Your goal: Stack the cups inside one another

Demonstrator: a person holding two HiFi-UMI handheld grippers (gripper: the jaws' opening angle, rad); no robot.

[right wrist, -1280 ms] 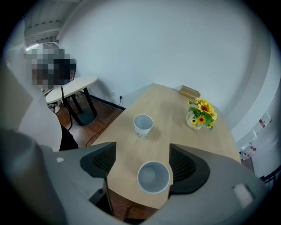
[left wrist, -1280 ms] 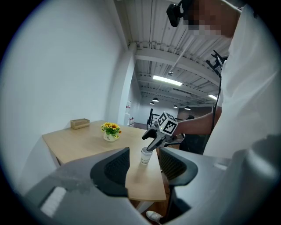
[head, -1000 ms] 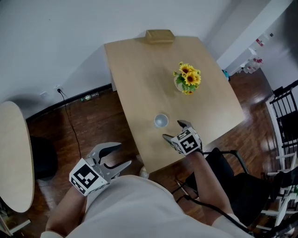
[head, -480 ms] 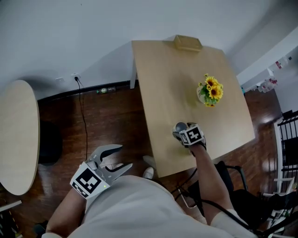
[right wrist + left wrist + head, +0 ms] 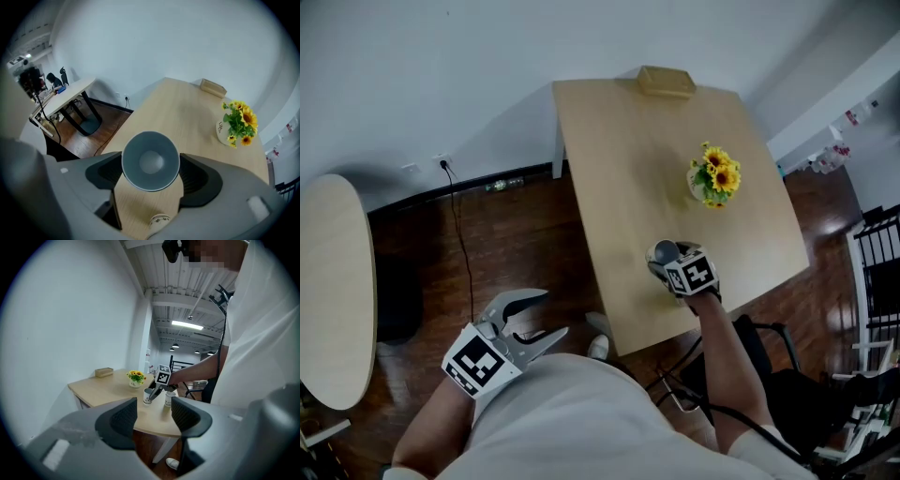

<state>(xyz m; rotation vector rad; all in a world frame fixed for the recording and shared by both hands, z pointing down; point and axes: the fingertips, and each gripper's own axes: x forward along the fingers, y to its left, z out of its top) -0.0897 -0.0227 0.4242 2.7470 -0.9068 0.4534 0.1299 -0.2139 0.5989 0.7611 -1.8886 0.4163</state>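
Observation:
Between the pads of my right gripper (image 5: 667, 263) sits a grey-blue paper cup (image 5: 150, 161), its open mouth facing the right gripper view; the jaws press on both its sides. In the left gripper view this cup (image 5: 148, 396) shows near the table's front edge, and whether it rests on the table I cannot tell. A second white cup (image 5: 169, 398) stands just beside it, also seen as a cup rim (image 5: 160, 220) under the gripper. My left gripper (image 5: 553, 313) hangs open and holds nothing, off the table by the person's body.
The wooden table (image 5: 609, 159) carries a vase of sunflowers (image 5: 712, 178) and a small box (image 5: 666, 82) at its far edge. A round table (image 5: 333, 291) stands to the left, a black chair (image 5: 764, 333) to the right. A cable (image 5: 459, 244) lies on the floor.
My right gripper, open beside the cup a second ago, has moved onto it and closed round it. The head view shifted. The left gripper has stayed where it was.

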